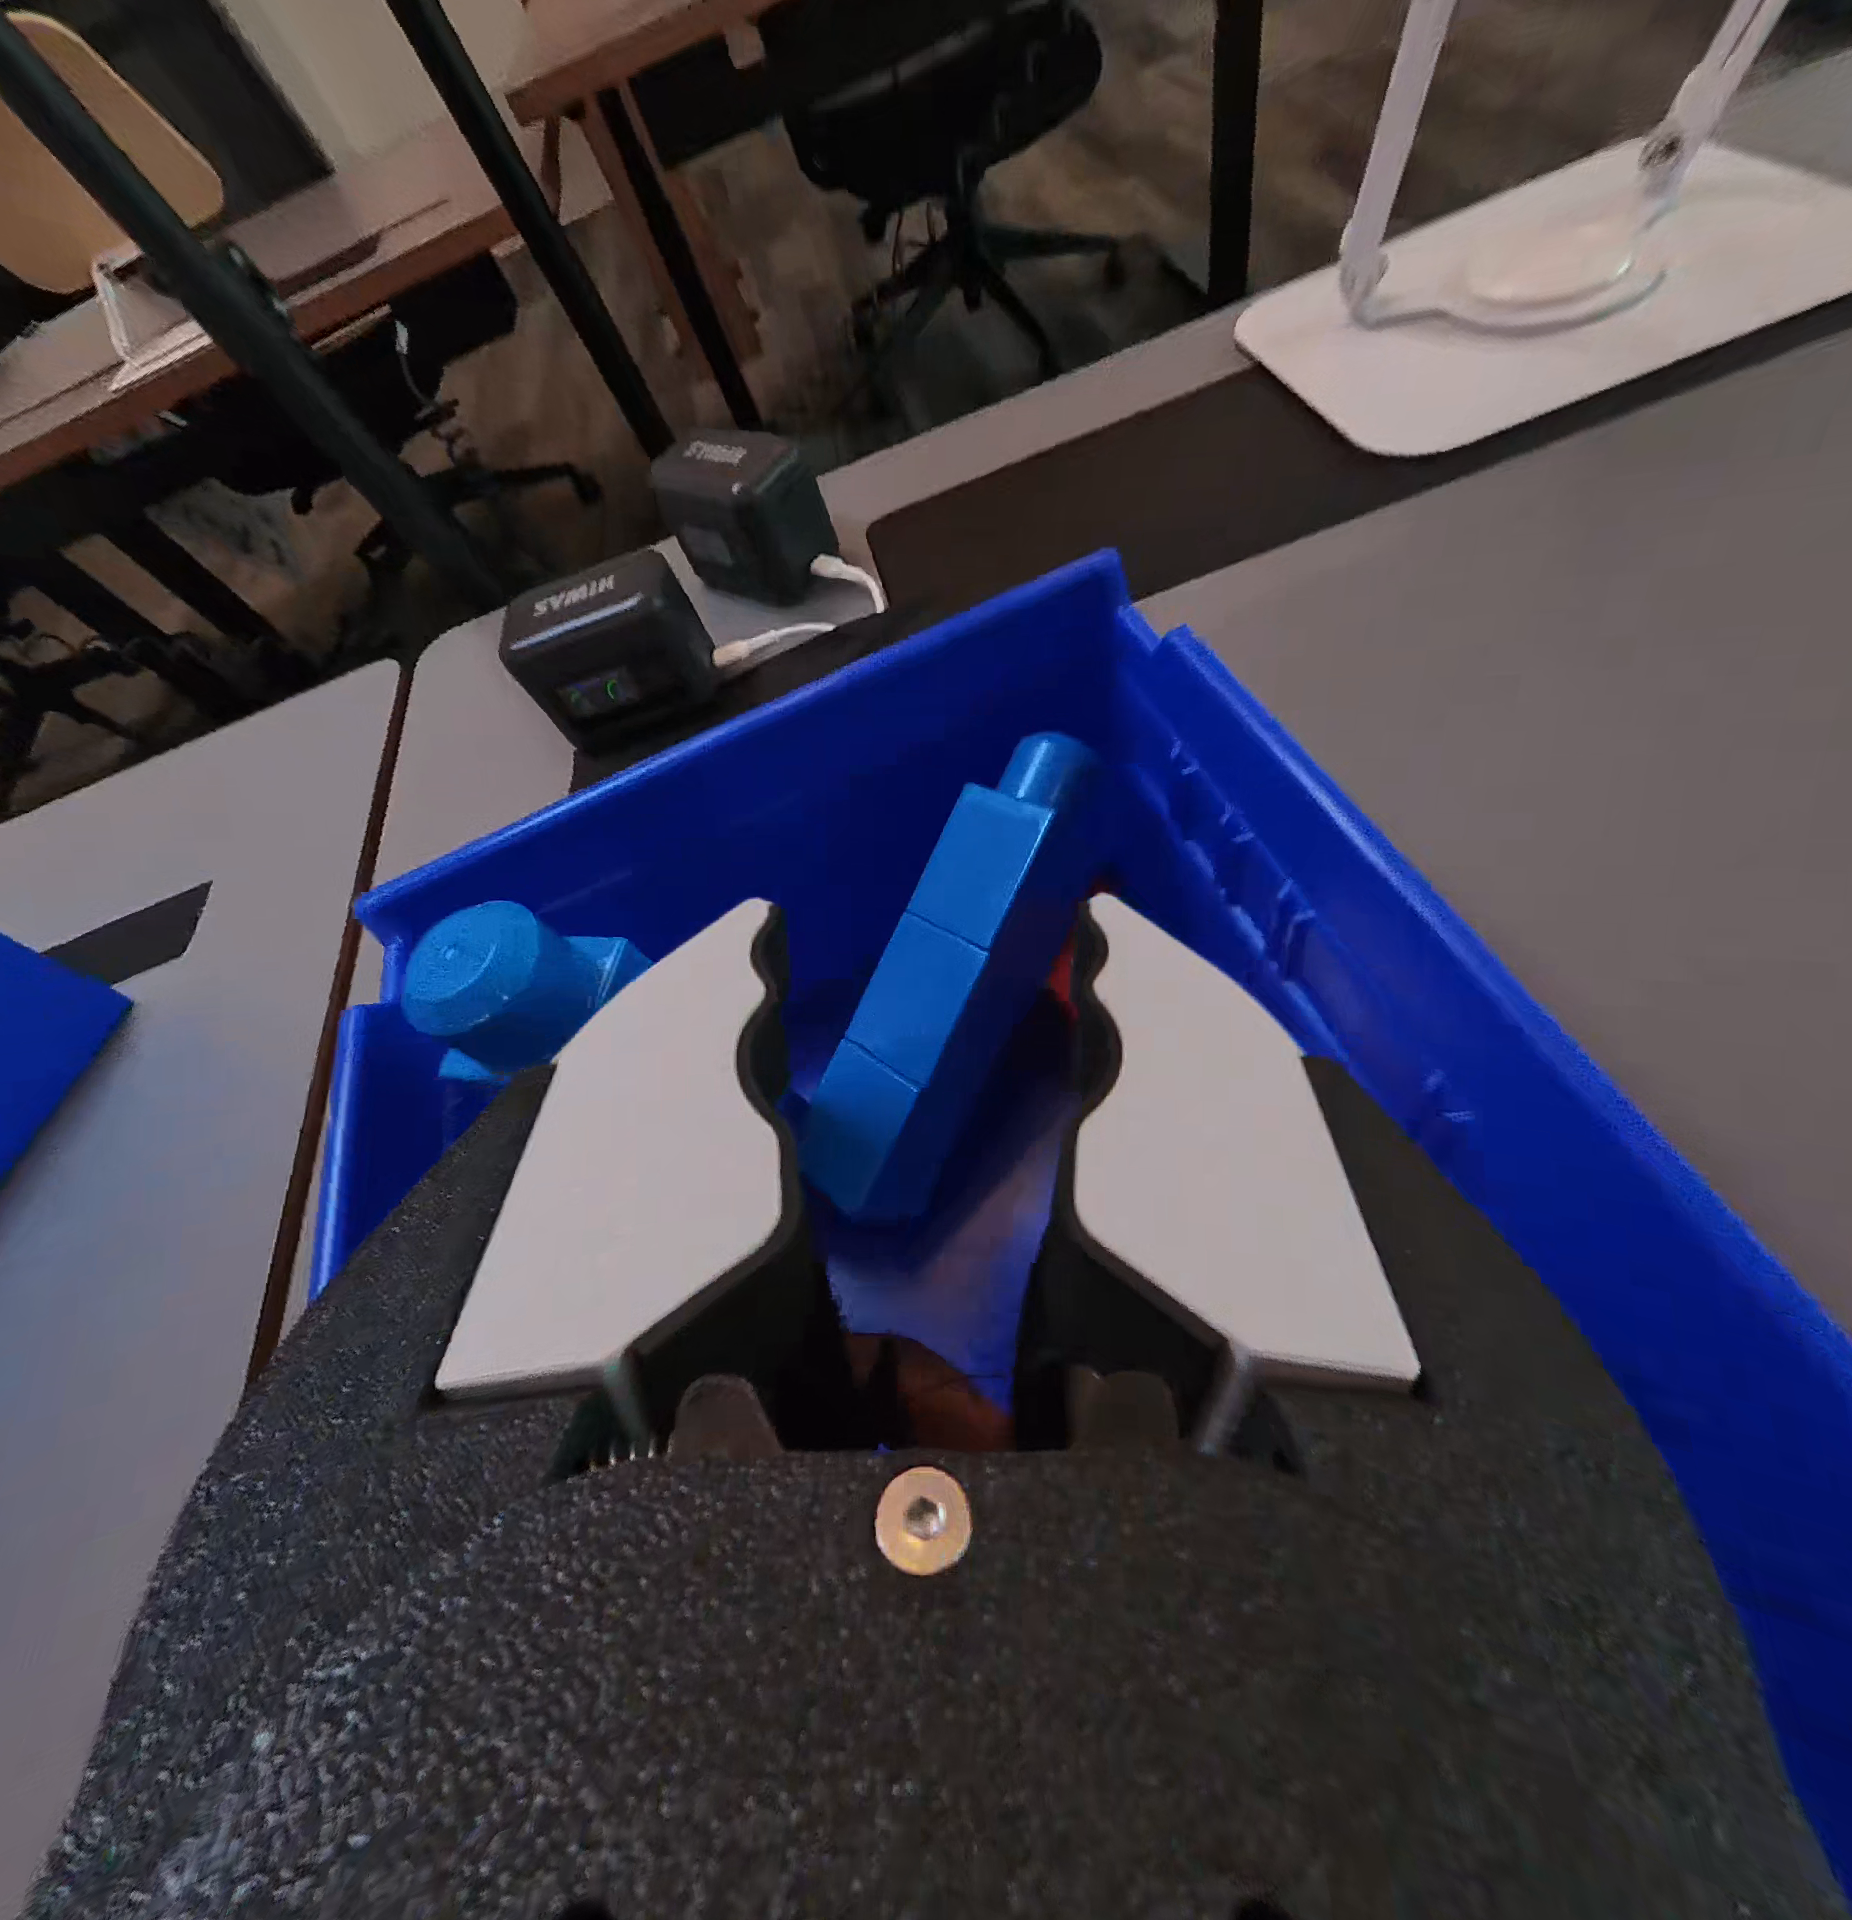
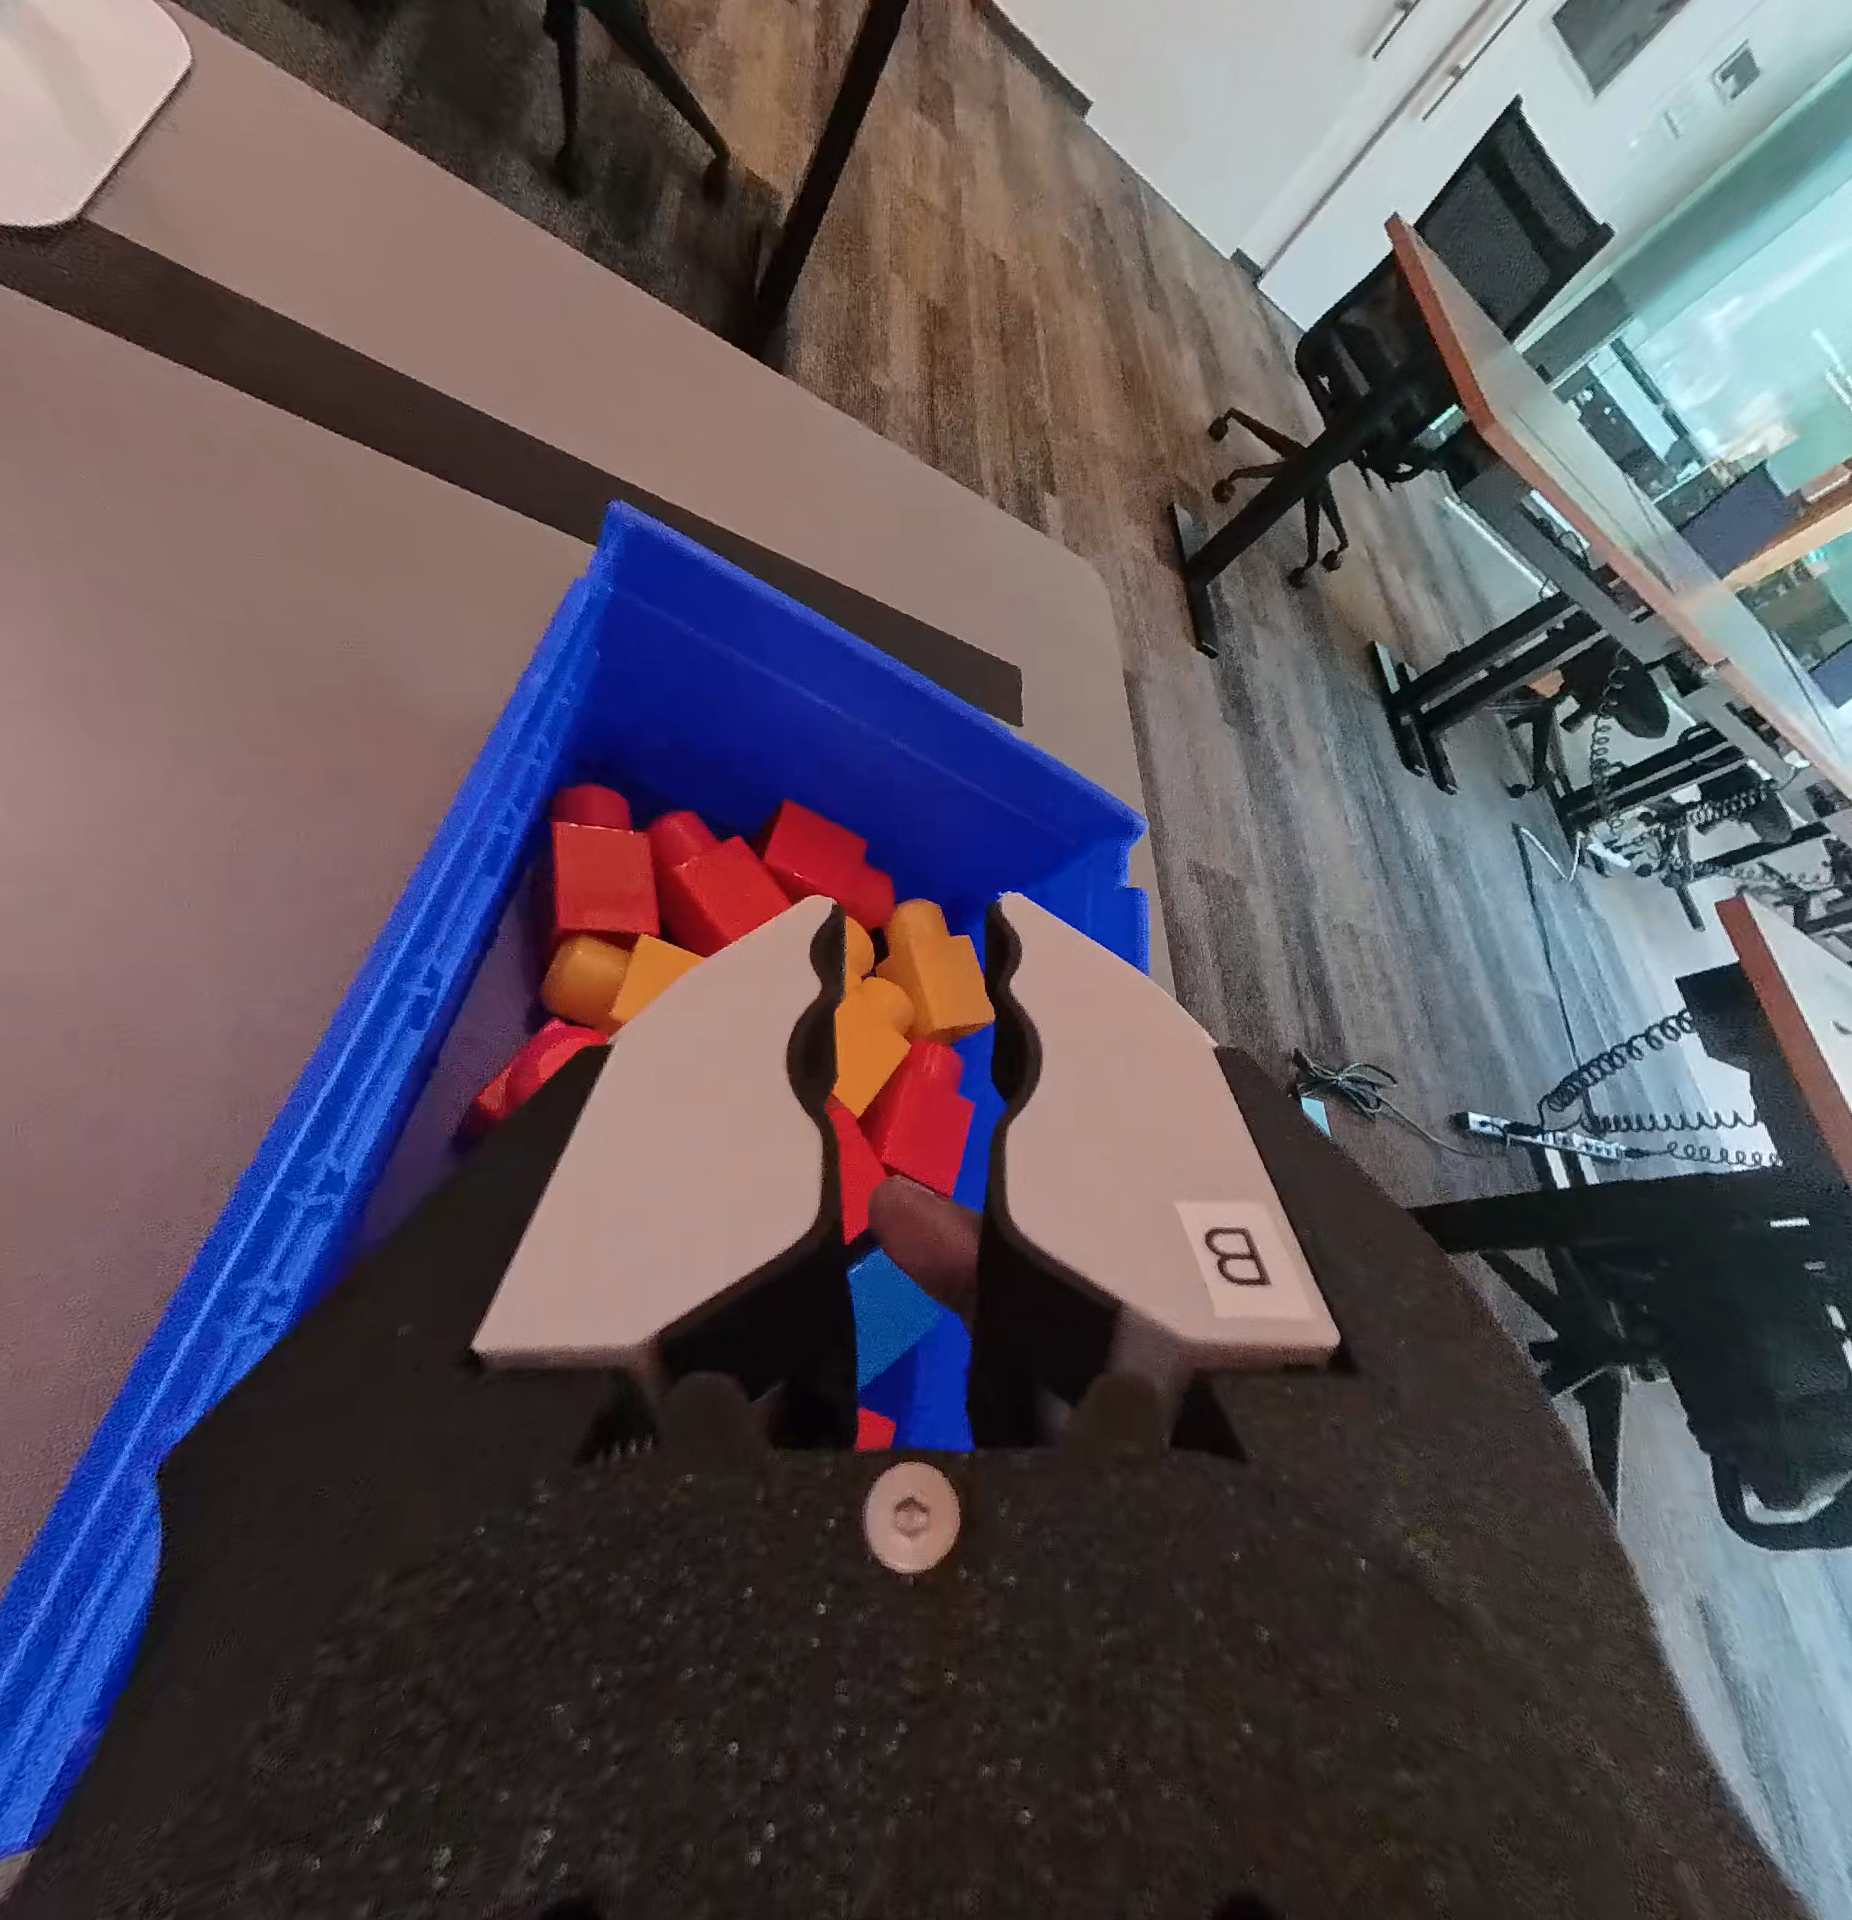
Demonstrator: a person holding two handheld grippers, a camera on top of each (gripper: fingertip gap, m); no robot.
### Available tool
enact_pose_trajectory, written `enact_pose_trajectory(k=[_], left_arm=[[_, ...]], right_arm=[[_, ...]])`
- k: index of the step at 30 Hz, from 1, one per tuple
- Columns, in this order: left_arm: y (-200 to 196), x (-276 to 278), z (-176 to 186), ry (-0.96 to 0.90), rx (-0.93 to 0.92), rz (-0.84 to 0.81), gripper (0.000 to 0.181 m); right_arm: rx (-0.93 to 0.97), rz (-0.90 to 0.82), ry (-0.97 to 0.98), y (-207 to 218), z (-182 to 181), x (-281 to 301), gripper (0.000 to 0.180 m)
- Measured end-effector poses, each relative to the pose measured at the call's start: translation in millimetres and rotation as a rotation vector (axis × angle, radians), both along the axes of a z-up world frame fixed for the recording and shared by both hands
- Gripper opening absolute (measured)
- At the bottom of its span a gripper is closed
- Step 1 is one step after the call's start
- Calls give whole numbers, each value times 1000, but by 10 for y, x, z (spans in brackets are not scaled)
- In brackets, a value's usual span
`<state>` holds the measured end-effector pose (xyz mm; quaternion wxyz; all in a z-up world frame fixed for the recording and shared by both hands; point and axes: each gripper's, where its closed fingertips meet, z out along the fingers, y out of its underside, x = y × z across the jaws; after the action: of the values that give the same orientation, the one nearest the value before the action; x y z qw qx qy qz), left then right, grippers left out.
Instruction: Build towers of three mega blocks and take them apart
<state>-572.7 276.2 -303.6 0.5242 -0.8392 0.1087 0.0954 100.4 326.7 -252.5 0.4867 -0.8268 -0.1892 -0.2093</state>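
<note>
Left wrist view: a finished three-block blue tower point(image 1: 943, 997) is seen leaning in the blue bin's point(image 1: 1524, 1039) far corner, beyond the released, empty left gripper point(image 1: 927, 1060); walls crowd it closely.

Right wrist view: the right gripper point(image 2: 911, 997), parted and empty, hangs over loose red and orange blocks point(image 2: 693, 894), not yet stacked; the bin is judged near the surface's point(image 2: 226, 675) far edge.

Left tool point(image 1: 927, 1039) hides the blue tower's point(image 1: 943, 997) base and most of a second blue block point(image 1: 486, 982). Bin point(image 2: 278, 1195) cut off at bottom-left edge.
</note>
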Motion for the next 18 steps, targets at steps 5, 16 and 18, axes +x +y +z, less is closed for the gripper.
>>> enact_pose_trajectory(k=[5,16,18], left_arm=[[22,-176,-449,307,-199,29,51],[116,-318,-861,530,-360,68,45],[124,-263,-802,442,-335,72,45]], right_arm=[[57,71,22,28,131,-186,26],[68,114,-2,13,157,-252,25],[65,128,-15,13,162,-283,25]])
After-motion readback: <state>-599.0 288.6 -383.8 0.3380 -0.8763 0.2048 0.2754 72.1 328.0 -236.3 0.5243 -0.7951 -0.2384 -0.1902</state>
